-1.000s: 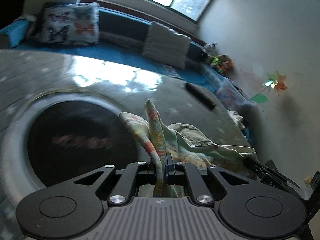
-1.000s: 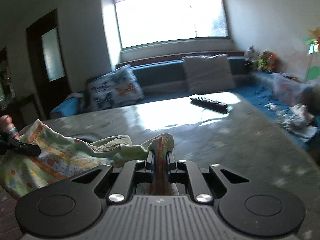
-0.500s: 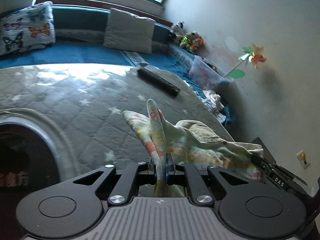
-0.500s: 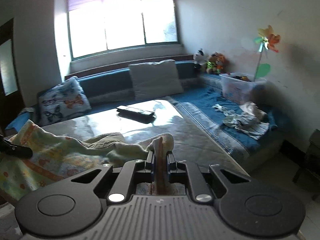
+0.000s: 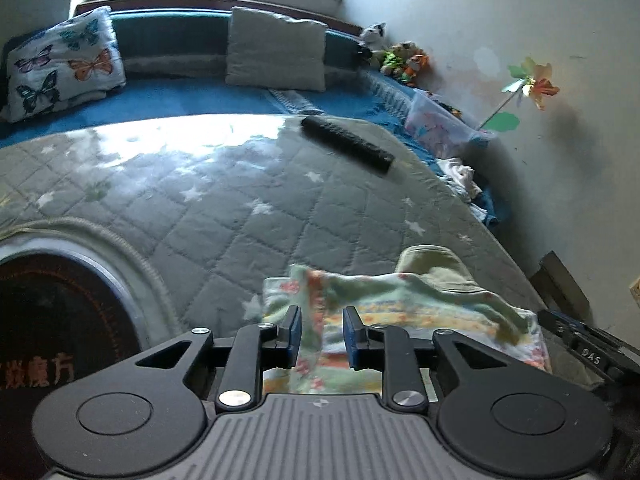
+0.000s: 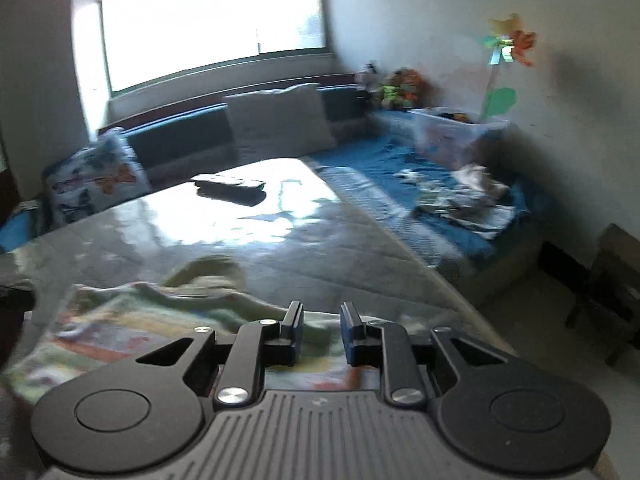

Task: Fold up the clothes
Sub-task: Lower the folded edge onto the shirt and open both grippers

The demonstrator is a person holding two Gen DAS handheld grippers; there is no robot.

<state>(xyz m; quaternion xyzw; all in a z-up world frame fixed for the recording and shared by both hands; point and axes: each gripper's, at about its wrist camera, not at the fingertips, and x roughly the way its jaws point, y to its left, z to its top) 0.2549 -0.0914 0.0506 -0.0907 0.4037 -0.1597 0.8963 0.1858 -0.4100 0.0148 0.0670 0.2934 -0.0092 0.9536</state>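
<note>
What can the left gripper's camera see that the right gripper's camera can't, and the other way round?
Only the left view shows the dark round opening and the right gripper at its edge. Only the right view shows the floor and a dark chair. Both show the garment lying on the quilt, the remote, cushions, pinwheel, and open jaws on the left gripper.

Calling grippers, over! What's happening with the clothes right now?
Left gripper open, right gripper open. Patterned garment lying loose on the quilt, not gripped. Dark remote far back, clear of it.
</note>
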